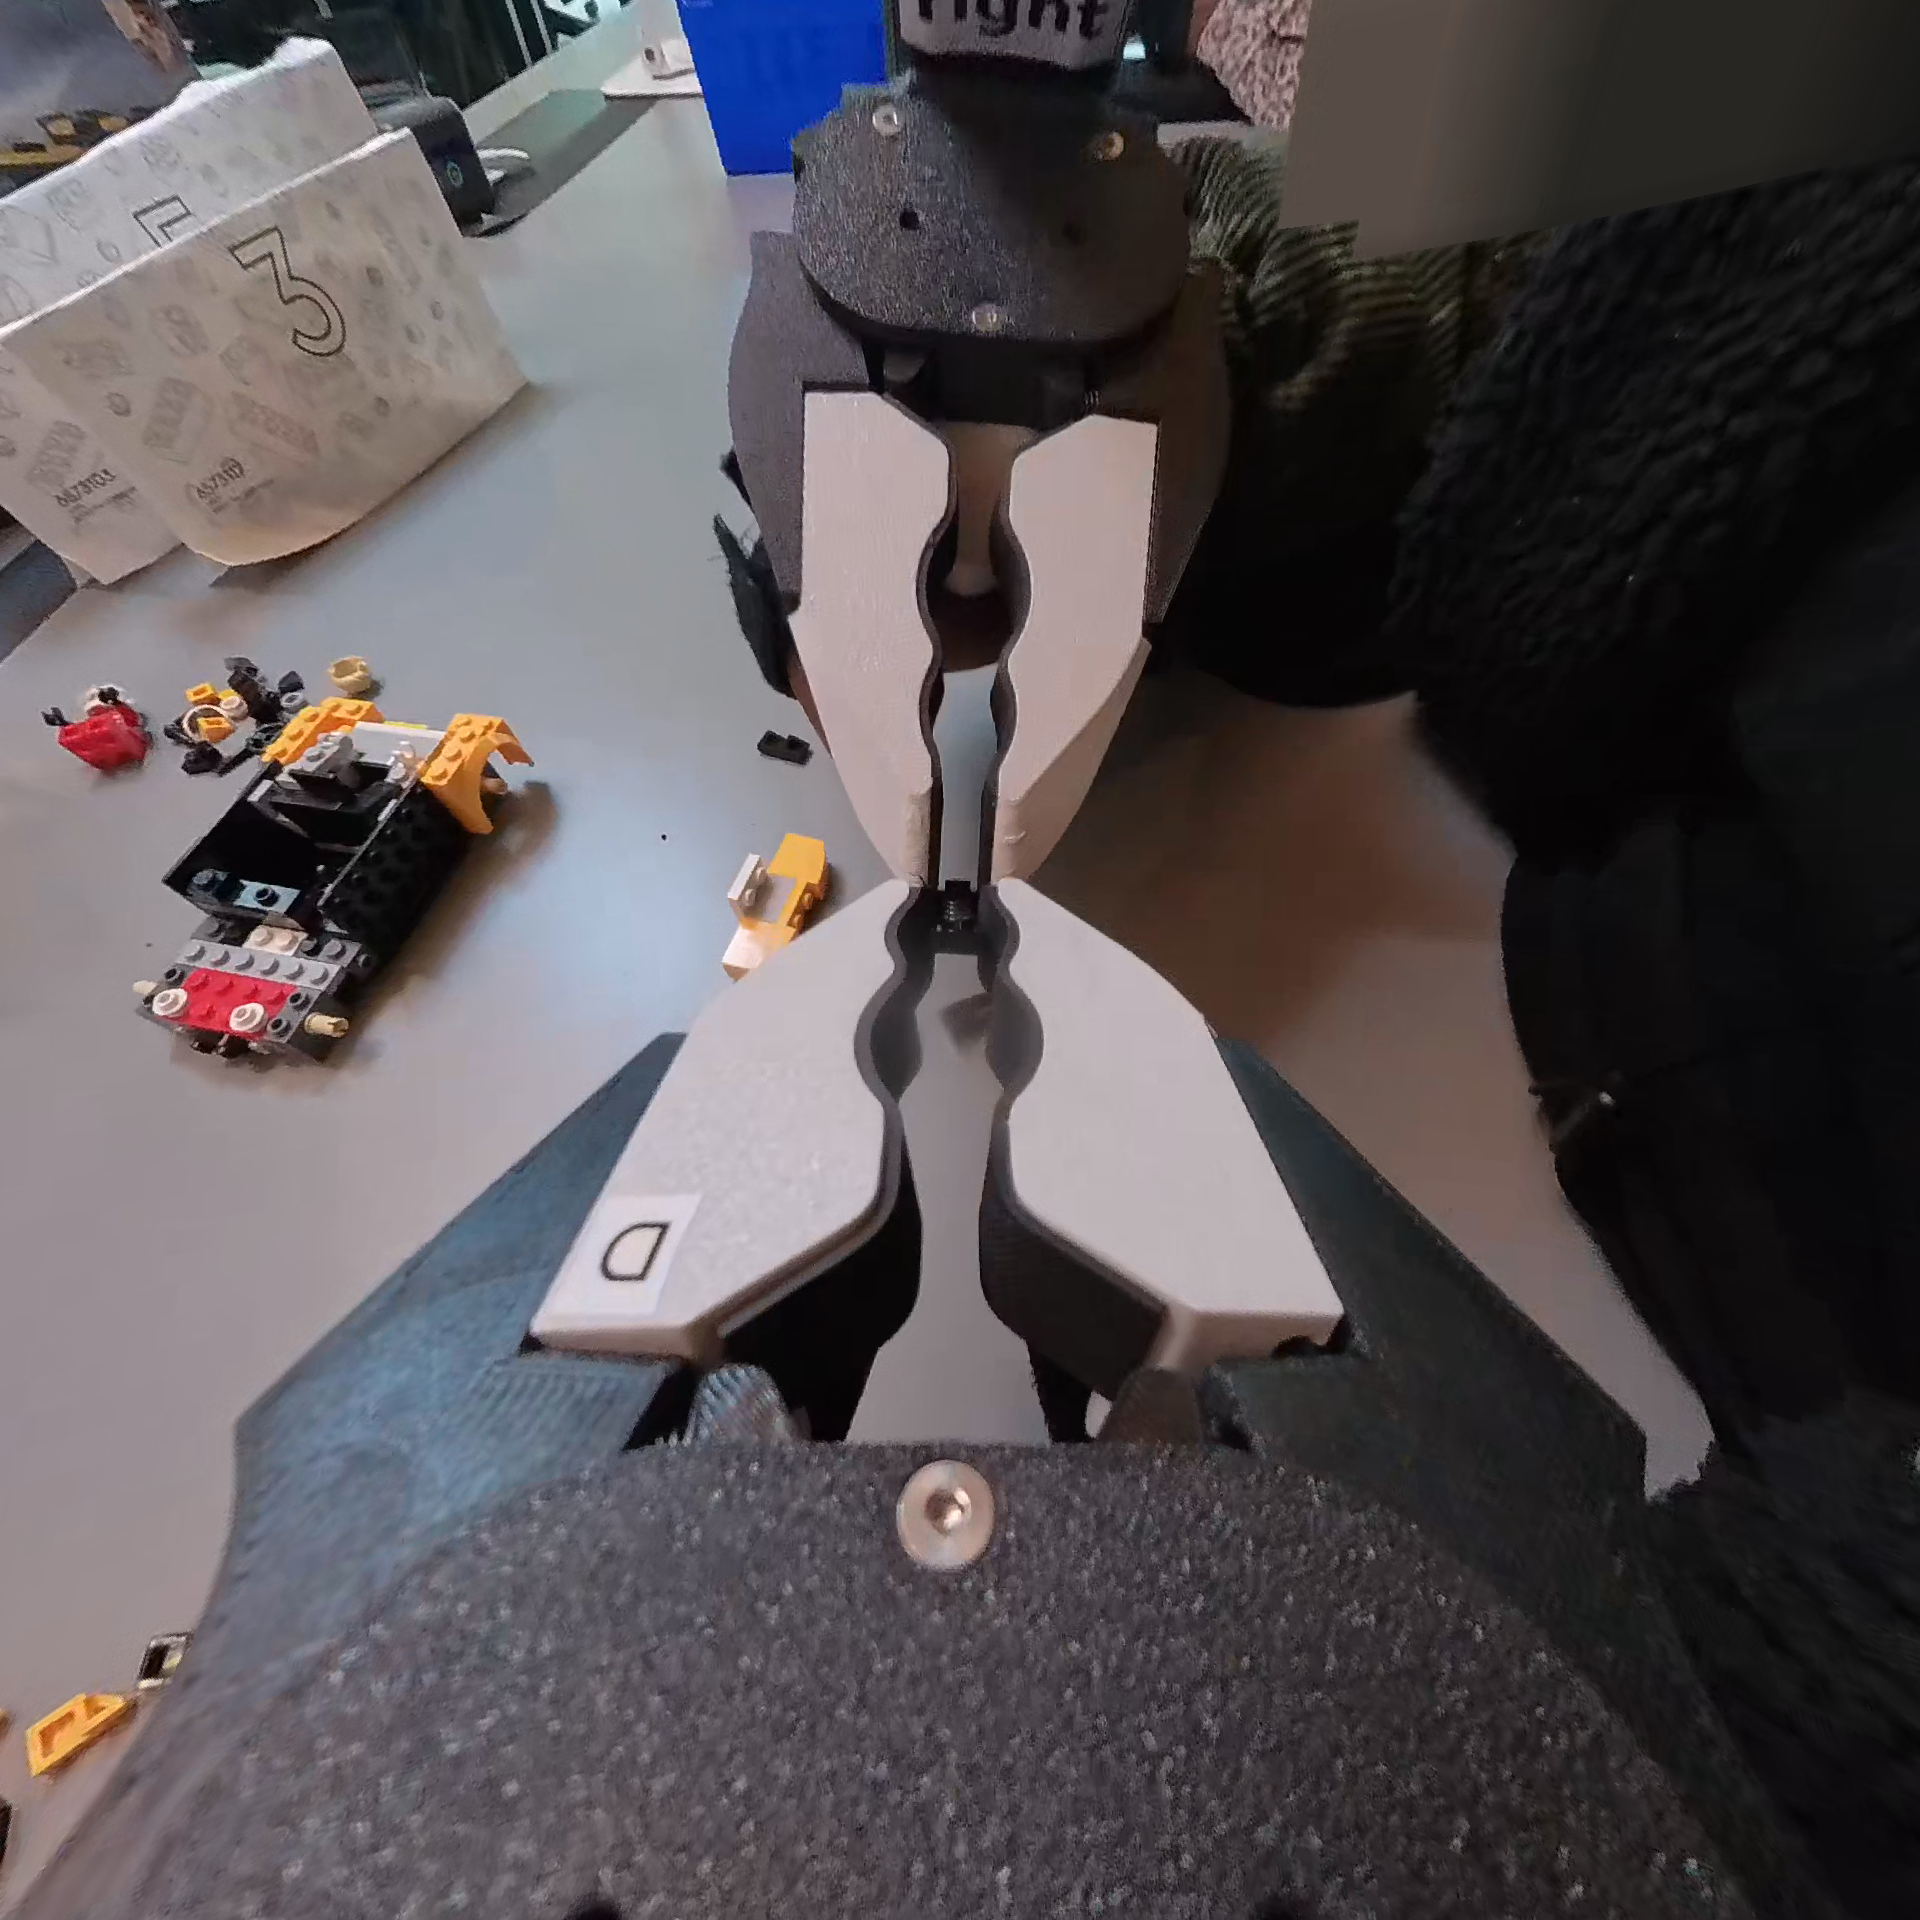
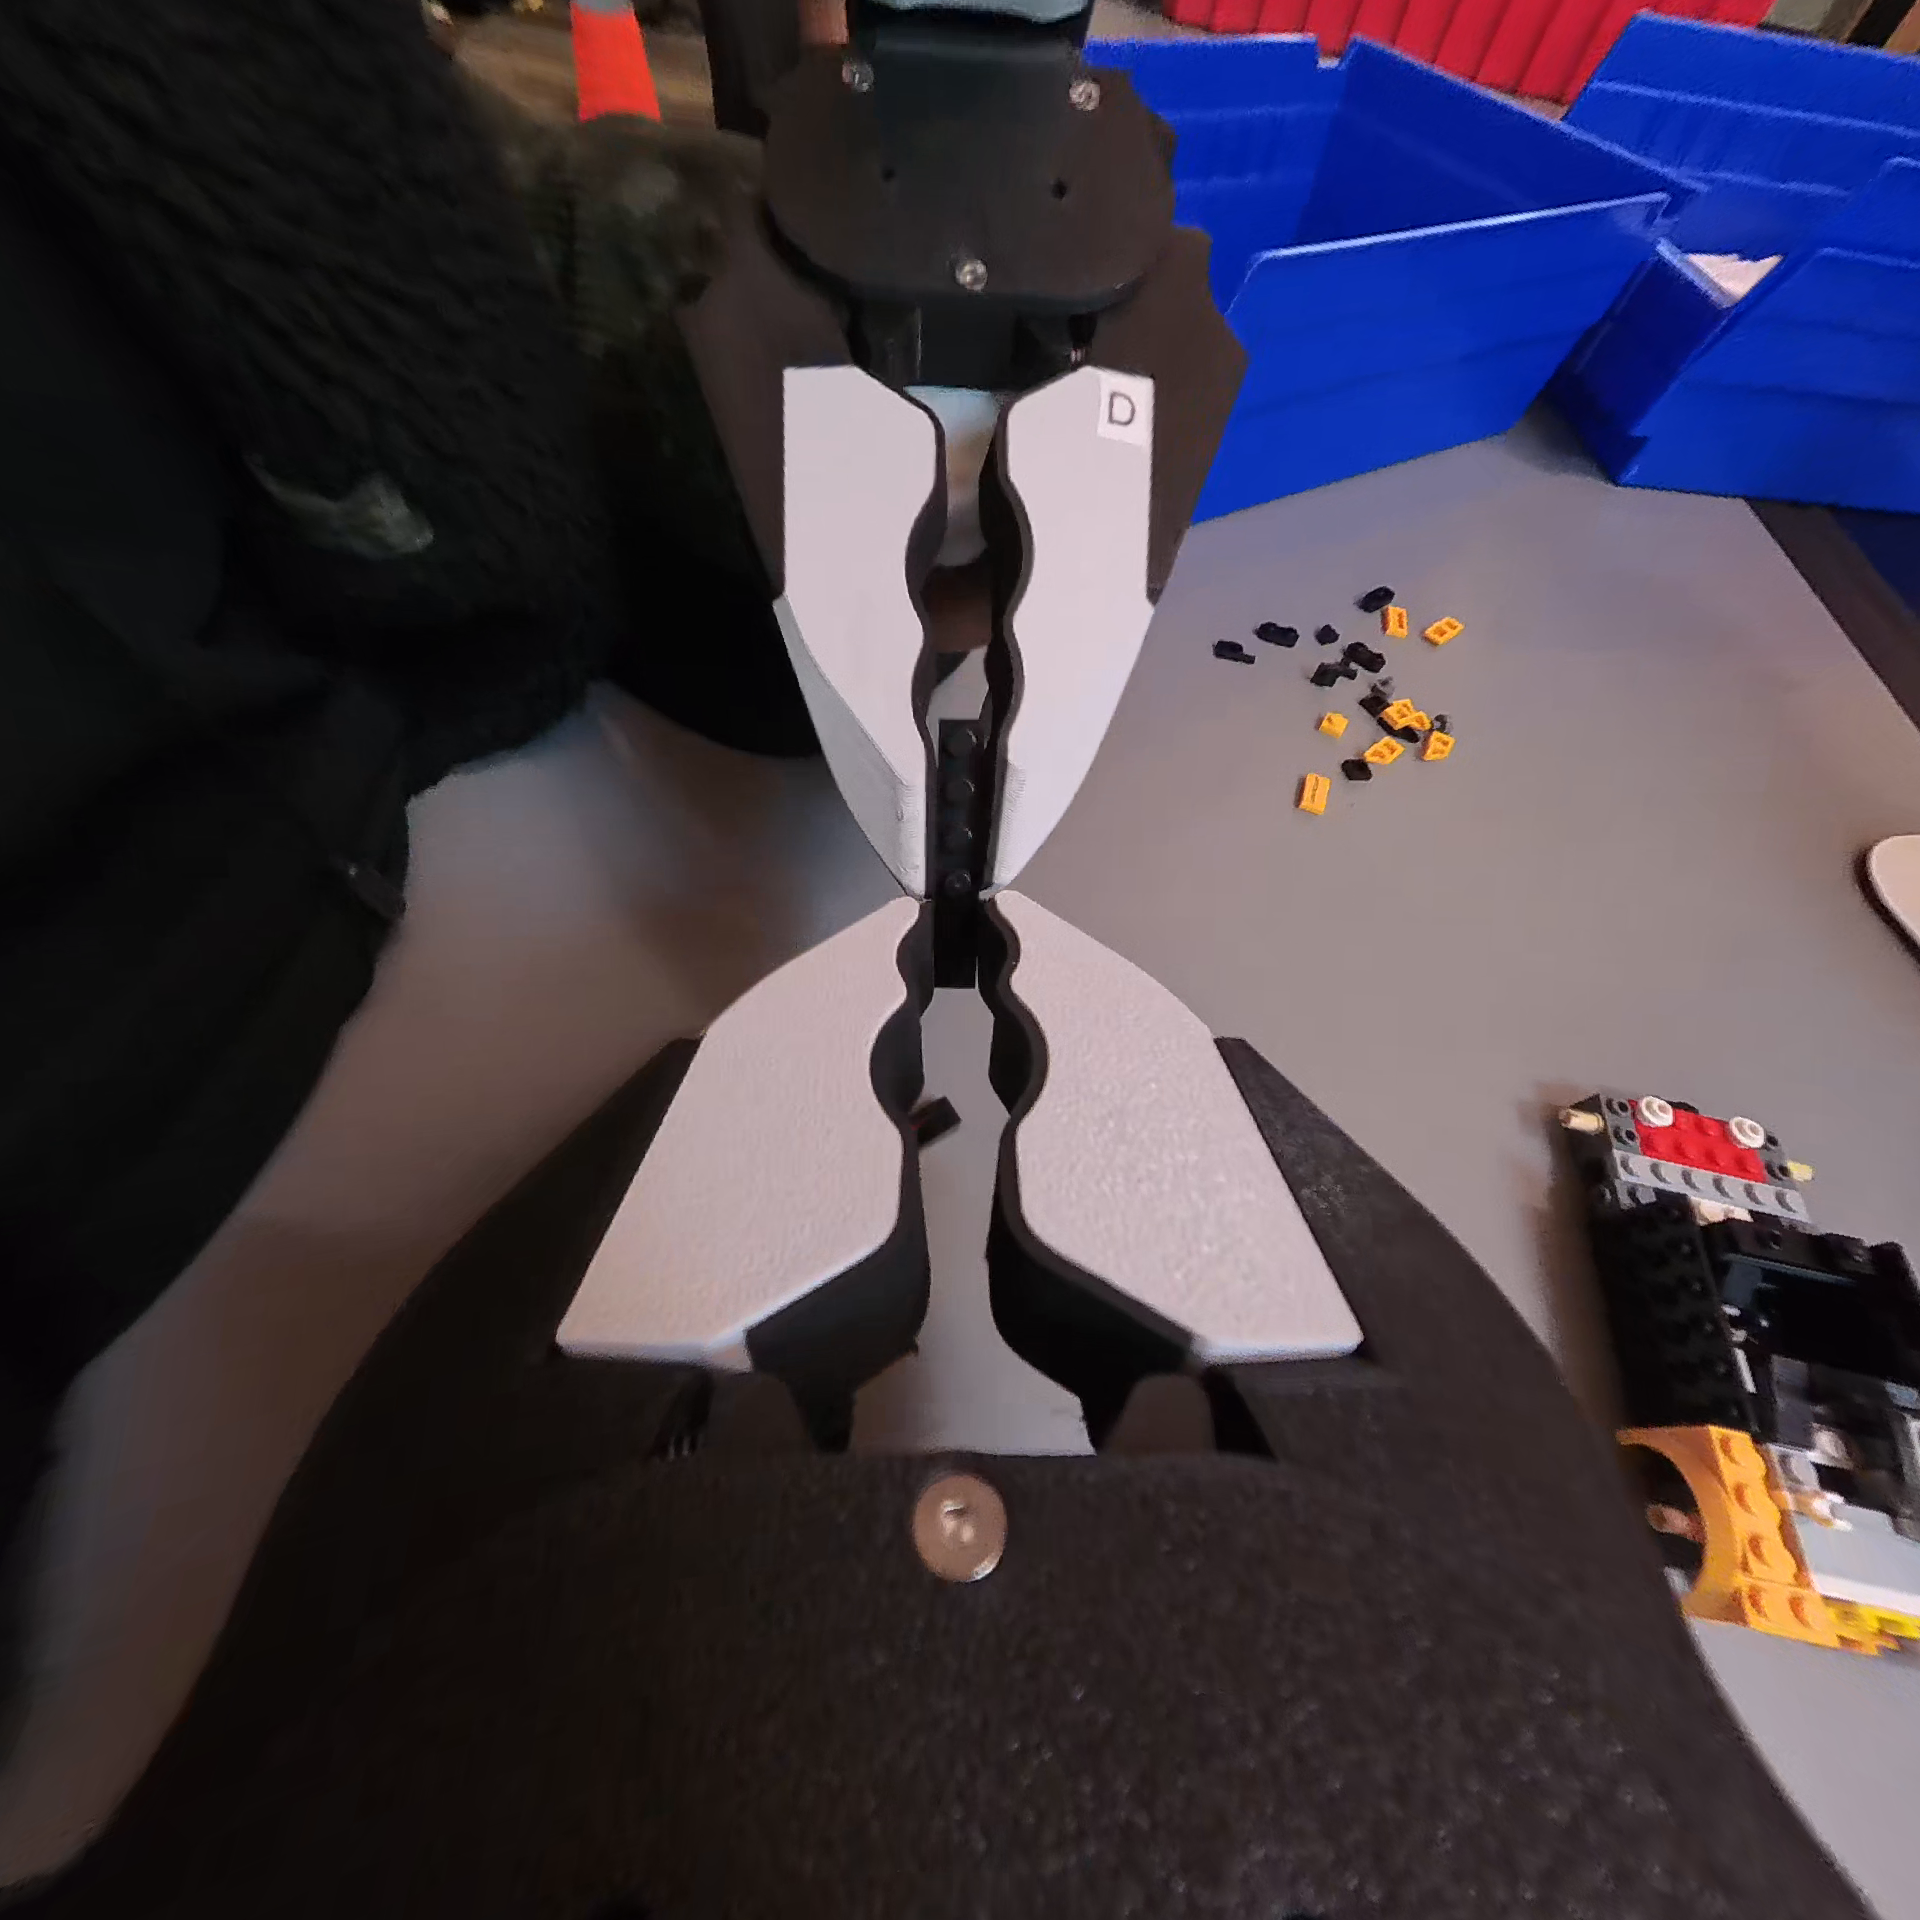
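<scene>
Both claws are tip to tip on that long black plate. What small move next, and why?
Probably open one claw slightly. The black studded plate spans both the left claw and the right claw, seemingly gripped by each above the grey table, so neither can carry it away.

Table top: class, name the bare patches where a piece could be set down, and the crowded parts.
Free: the grey table between the touching grippers, the loose pile of small pieces and the brick car. Crowded: around the car, the blue bins and white bags.
</scene>
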`<state>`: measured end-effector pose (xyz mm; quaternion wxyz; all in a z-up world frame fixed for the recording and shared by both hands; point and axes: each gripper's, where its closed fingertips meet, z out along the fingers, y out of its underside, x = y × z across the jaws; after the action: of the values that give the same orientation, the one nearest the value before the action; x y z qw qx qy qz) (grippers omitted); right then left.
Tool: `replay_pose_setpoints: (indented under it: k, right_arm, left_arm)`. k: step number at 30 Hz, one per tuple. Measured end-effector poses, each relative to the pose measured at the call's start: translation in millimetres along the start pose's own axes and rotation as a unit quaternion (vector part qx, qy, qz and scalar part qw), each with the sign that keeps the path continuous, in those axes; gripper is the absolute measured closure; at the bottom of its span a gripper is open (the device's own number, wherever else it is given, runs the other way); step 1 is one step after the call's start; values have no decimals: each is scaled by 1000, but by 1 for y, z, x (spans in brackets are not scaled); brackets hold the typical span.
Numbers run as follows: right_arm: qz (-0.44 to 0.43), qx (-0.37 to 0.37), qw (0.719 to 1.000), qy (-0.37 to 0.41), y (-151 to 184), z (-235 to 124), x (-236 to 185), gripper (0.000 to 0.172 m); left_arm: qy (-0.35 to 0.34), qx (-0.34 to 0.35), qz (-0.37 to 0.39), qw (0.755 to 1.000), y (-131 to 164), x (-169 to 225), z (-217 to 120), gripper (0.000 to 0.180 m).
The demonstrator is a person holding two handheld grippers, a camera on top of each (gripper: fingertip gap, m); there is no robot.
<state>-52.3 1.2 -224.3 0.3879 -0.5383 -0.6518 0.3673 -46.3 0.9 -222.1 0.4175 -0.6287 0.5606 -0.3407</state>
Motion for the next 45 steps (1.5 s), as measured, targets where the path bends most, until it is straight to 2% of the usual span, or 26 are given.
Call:
replay_pose_setpoints:
  k: [4, 6, 13, 20, 22, 23, 26, 27, 29, 30, 32, 34, 37, 45]
  right_arm:
    - [-16, -35, 999, 0, 6, 3, -4, 164]
    - [-6, -24, 1000, -3, 3, 2, -5, 165]
    - [89, 80, 991, -59, -16, -10, -4, 166]
    - [121, 124, 980, -98, -27, -18, -6, 166]
    - [151, 203, 961, -113, -49, -42, 0, 172]
    - [144, 217, 962, -87, -52, -55, 10, 172]
    - [67, 125, 990, 14, -33, -43, 20, 172]
    - [58, 104, 993, 21, -28, -35, 19, 172]
    - [34, 65, 997, 8, -22, -24, 9, 150]
    - [20, 46, 999, 9, -18, -19, 6, 146]
    - [-3, 11, 1000, 16, -10, -10, 3, 147]
    - [-21, -15, 999, 30, -3, -3, 3, 155]
    - [-32, -36, 998, 29, 1, 0, 0, 163]
    - [-29, -44, 998, 19, 5, 4, -5, 163]
  left_arm:
    - [7, -15, 10, 1000, 5, 4, 2, 172]
    - [12, -5, 9, 1000, 2, 5, 0, 172]
    - [6, 31, 25, 999, -13, 5, -7, 171]
    - [-10, 38, 62, 997, -21, 8, -11, 171]
    - [-47, -23, 69, 996, 3, -8, -15, 171]
    - [-36, -5, 47, 998, 4, -8, -19, 171]
    - [-31, 44, 38, 998, -20, -7, -23, 171]
    - [-30, 37, 42, 998, -19, -7, -20, 171]
    - [-36, 16, 55, 998, -12, -7, -14, 171]
    - [-35, 11, 52, 998, -9, -7, -12, 171]
    - [-31, 3, 55, 998, -7, -4, -8, 171]
    - [-29, -9, 65, 997, -5, -2, -3, 171]
    - [-27, -18, 71, 997, -2, 0, 0, 171]
    - [-16, -11, 73, 997, -3, 4, 0, 172]
